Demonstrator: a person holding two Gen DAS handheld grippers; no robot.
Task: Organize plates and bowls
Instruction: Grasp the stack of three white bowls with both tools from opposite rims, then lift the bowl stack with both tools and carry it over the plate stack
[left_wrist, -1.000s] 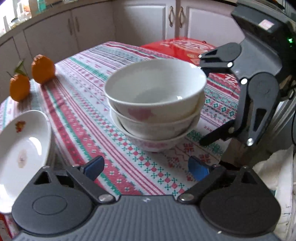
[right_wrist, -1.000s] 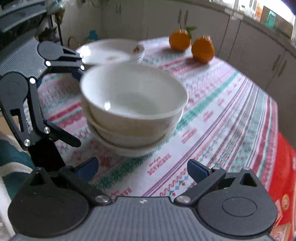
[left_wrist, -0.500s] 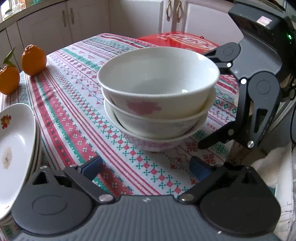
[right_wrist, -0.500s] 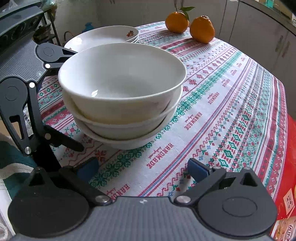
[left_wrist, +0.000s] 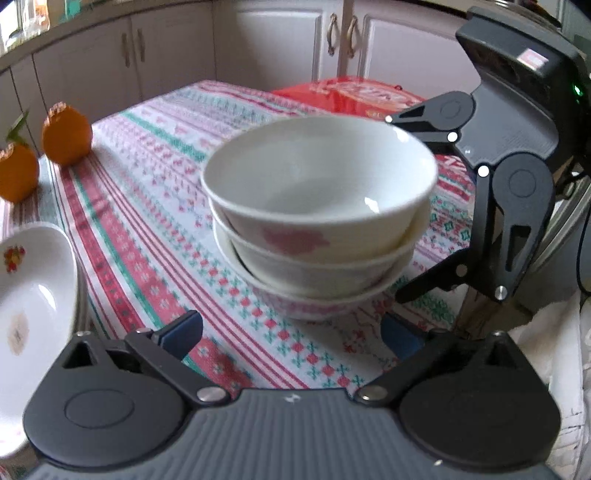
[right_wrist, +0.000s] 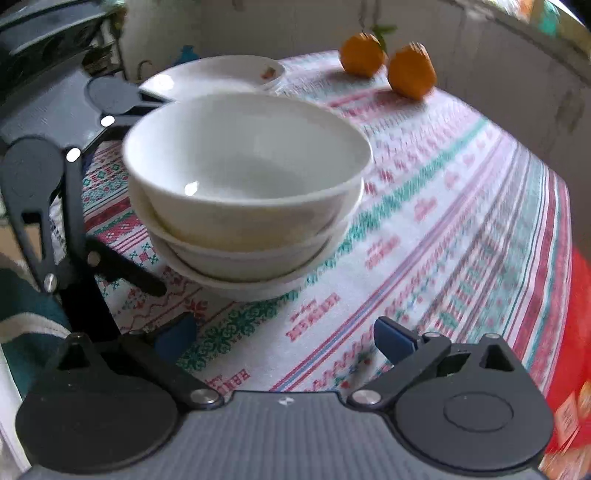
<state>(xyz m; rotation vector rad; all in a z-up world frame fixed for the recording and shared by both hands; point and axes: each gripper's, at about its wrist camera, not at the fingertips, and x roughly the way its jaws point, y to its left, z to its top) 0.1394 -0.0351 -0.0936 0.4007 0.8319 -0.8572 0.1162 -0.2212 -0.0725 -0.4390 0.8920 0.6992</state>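
Three white bowls with pink flower marks are nested in a stack (left_wrist: 317, 221) on the striped tablecloth (left_wrist: 155, 236). My left gripper (left_wrist: 291, 330) is just short of the stack's base. Its jaws are opening, wide apart, and only cloth lies between them. On the opposite side of the bowl stack (right_wrist: 243, 192) my right gripper (right_wrist: 282, 334) stands open, its blue pads clear of the bowls. A stack of white plates (left_wrist: 29, 302) lies at the left in the left wrist view. The same plates (right_wrist: 214, 74) show behind the bowls in the right wrist view.
Two oranges (left_wrist: 64, 134) (right_wrist: 412, 70) sit near the table's far corner. A red box (left_wrist: 354, 96) lies beyond the table edge, in front of white cabinets (left_wrist: 280, 48). The other gripper's black body (left_wrist: 517, 192) flanks the bowls closely.
The left jaws have spread a little wider. Both views have shifted slightly around the bowl stack, and the right view is now blurred. The bowls and plates have stayed put.
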